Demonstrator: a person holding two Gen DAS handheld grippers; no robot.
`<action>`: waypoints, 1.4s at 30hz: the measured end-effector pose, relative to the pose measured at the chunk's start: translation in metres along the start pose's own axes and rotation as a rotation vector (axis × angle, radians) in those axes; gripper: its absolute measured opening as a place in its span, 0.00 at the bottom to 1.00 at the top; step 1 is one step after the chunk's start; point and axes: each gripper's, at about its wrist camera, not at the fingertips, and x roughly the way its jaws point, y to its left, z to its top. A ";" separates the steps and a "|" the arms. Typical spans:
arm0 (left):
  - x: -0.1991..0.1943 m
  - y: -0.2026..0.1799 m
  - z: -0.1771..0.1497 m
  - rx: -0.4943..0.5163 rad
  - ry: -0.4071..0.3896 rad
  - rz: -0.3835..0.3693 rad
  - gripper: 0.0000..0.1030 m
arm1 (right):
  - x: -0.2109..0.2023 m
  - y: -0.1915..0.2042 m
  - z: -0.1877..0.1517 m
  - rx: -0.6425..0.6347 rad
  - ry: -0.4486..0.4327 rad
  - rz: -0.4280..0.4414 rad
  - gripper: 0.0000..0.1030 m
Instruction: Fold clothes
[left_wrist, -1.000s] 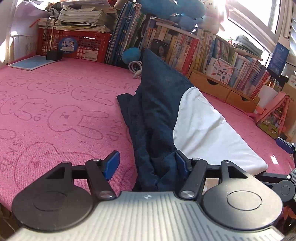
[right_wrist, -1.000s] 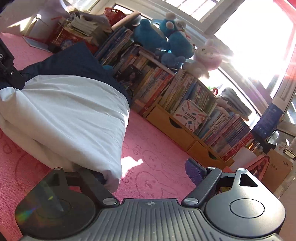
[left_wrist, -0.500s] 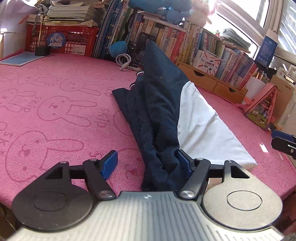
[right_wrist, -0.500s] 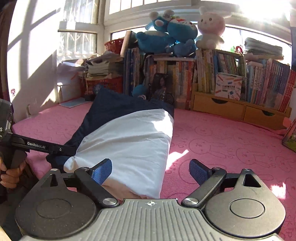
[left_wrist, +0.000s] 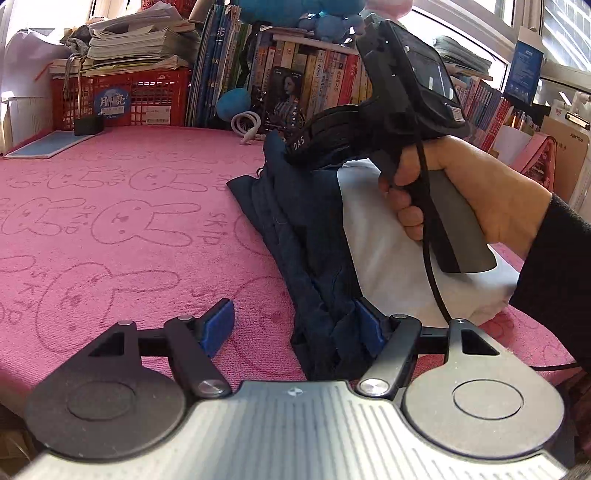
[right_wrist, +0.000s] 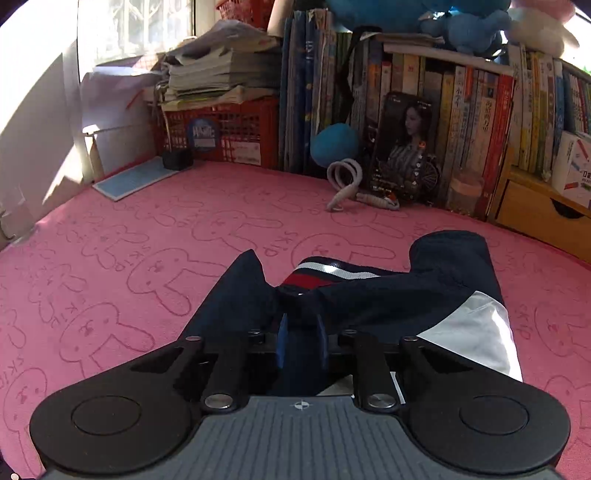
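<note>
On the pink bunny-print mat (left_wrist: 110, 206) the left gripper (left_wrist: 295, 328) sits with its jaws spread, hem of the navy-and-white jacket (left_wrist: 314, 229) lying against its right pad but not pinched. A second ago the right gripper (right_wrist: 301, 347) was wide apart by the white side; now it's swung over to the collar end, jaws closing on a fold of navy cloth near the striped collar (right_wrist: 325, 275). So I'd guess it's about to pull that end over for the next fold
</note>
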 end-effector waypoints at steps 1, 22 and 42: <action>0.000 0.001 0.000 0.004 -0.001 -0.003 0.69 | 0.007 0.007 0.000 -0.037 -0.004 -0.015 0.19; -0.063 0.026 0.042 -0.008 -0.038 0.060 0.73 | -0.071 -0.042 -0.063 0.097 -0.112 0.236 0.24; 0.059 0.001 0.061 -0.073 -0.010 0.079 0.89 | -0.165 -0.107 -0.176 0.369 -0.136 0.230 0.30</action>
